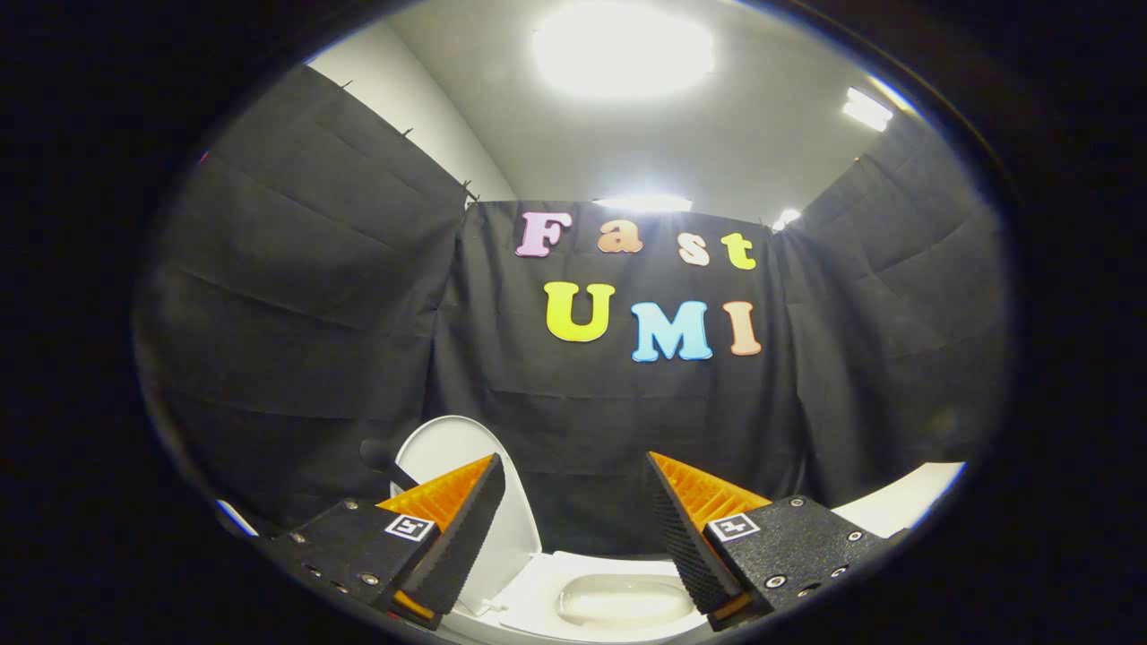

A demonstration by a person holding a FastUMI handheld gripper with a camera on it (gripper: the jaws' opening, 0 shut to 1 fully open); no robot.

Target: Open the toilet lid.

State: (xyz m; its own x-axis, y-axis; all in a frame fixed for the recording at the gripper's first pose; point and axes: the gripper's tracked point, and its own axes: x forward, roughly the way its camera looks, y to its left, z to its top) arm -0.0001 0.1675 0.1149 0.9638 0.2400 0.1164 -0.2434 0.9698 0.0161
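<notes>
My claw [573,528] hangs wide and empty, the lid [448,448] at lower left looks raised, so I'd back away gently.

1. The toilet lid [448,448], raised upright, looks like smooth, faintly glossy hard plastic.
2. The toilet bowl [618,596] has a glossy, glazed ceramic look.
3. The tool [575,528] stands open, nothing between its fingers [466,528], whose inner faces are finely ribbed and matt; its blocks are grainy, with shiny metal screws.
4. The booth wall [314,313] is matt, creased cloth.
</notes>
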